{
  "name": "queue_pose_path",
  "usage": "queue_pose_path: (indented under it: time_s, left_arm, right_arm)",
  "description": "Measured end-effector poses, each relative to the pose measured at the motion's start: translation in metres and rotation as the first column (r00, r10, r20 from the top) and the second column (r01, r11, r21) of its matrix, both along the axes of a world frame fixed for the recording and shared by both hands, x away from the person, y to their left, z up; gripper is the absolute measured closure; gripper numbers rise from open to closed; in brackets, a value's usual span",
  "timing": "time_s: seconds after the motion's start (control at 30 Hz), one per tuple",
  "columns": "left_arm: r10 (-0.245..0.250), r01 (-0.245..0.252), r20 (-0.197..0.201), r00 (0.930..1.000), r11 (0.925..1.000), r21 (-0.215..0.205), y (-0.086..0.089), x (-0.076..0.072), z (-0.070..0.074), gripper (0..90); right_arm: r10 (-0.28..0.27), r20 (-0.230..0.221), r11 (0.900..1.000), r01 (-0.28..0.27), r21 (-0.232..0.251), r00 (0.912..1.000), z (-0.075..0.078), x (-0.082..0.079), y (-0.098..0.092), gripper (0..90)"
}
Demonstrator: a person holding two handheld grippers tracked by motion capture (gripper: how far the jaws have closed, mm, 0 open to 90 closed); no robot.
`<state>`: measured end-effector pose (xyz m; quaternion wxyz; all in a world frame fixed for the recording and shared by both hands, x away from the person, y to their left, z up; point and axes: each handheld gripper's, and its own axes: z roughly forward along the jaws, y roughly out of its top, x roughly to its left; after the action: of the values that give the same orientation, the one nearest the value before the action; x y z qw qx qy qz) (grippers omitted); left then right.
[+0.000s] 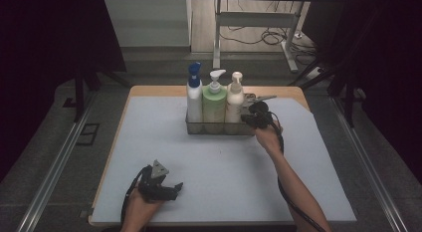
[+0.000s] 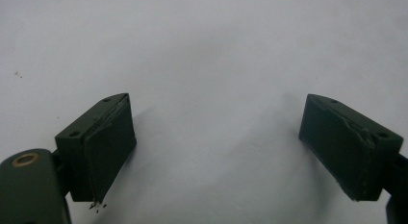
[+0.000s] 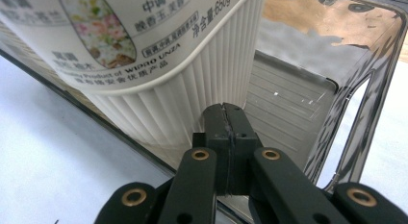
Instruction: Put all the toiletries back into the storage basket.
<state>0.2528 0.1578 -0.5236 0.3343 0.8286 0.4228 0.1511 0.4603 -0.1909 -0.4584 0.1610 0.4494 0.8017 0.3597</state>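
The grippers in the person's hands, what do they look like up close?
Both are matt black. The left gripper carries a grey three-cornered plate on top; its two block-shaped jaws have worn, chipped pads. The right gripper has black linkage bars with brass-coloured pivot rings. A black cable trails along the right forearm. Both forearms are bare, with no sleeves.

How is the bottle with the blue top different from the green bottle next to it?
The blue-topped bottle has a white body and a dark blue cap, while the green bottle has a pale green body and a white pump. The blue-topped bottle stands taller and looks slimmer; the green bottle is shorter and wider. The blue-topped one is at the row's left end, the green one in the middle. Both stand upright in the same clear tray.
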Motion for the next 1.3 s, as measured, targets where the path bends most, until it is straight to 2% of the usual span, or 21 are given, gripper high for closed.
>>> queue_pose_path:
  time_s: [0.23,0.47,0.83,1.3]
  left_arm:
    - [0.000,0.000,0.000,1.0000,1.0000,0.000,0.000,0.000,0.000,11.9]
    - [0.000,0.000,0.000,1.0000,1.0000,0.000,0.000,0.000,0.000,11.9]
    - [0.000,0.000,0.000,1.0000,1.0000,0.000,0.000,0.000,0.000,11.9]
    - [0.000,0.000,0.001,1.0000,1.0000,0.000,0.000,0.000,0.000,11.9]
  right_arm:
    - [-0.001,0.000,1.000,0.001,0.004,1.0000,-0.001,0.001,-0.001,89.1]
    - [-0.005,0.000,1.000,0.005,0.013,1.0000,-0.003,0.000,-0.004,82.9]
    - [0.002,0.012,1.000,-0.002,-0.002,0.9999,0.001,-0.004,-0.008,76.4]
    - [-0.006,0.042,1.000,0.007,-0.017,0.9991,0.013,-0.013,-0.019,60.1]
